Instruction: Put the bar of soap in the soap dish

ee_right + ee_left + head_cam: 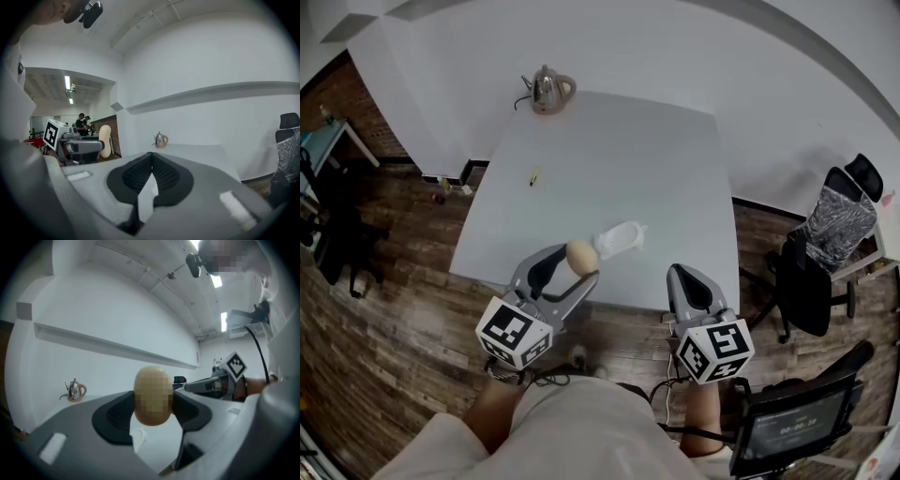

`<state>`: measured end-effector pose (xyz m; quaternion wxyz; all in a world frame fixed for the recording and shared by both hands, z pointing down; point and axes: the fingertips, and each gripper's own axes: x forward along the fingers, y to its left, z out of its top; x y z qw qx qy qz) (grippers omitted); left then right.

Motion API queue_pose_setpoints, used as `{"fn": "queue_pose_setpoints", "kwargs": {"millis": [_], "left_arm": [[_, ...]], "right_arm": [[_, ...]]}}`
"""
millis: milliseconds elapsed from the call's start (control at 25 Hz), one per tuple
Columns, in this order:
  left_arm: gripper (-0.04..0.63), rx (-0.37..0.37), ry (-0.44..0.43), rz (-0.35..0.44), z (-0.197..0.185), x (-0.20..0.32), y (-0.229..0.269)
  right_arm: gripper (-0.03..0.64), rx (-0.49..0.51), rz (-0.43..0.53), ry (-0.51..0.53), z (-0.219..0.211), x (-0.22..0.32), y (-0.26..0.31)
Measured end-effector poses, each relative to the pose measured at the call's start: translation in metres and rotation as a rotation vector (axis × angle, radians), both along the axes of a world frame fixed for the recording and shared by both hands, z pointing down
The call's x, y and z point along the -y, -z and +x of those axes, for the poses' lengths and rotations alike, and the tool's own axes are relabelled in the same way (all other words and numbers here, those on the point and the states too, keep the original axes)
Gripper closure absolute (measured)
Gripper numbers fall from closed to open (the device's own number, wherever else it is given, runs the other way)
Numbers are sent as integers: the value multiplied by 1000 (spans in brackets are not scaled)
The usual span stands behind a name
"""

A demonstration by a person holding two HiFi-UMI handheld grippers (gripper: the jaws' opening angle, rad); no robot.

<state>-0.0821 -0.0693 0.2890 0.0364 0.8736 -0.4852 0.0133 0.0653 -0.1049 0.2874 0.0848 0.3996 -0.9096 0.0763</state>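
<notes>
Soap, a pale beige oval bar, is clamped between the two dark pads of the left gripper, which grasps it by its sides. The bar stands on end in the grip, and its rounded ends stick out above and below the pads. In the head view the bar sits right at the gripper's tip, over the near part of the white table.

The white soap dish lies on the table just beyond that tip and a little to its right. In the left gripper view a part of it shows low between the jaws, below and beyond the held bar. The bar is in the grip, not in the dish.

The right gripper has its jaws pressed together with nothing between them. It is beside the left gripper on that gripper's right, with its tip at the table's near edge. The dish lies ahead of it and to its left. Its own view shows the left gripper with the bar off to its left.

A steel kettle stands at the table's far edge, well ahead of both grippers. A small yellowish object, too small to name, lies on the table between the kettle and the left gripper. A black office chair stands on the wooden floor, well to the right of the right gripper.
</notes>
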Motion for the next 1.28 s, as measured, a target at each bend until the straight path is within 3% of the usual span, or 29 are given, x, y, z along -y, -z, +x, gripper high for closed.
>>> {"fn": "queue_pose_setpoints", "kwargs": {"millis": [640,1280], "left_arm": [[324,55,-42,-16,-16,24,-19],[324,66,-127,-62,-18,39,-30]], "right_arm": [[615,-13,-4,-41,-16,23,-15],[615,-21,-43,-82,-27,31,-30]]}}
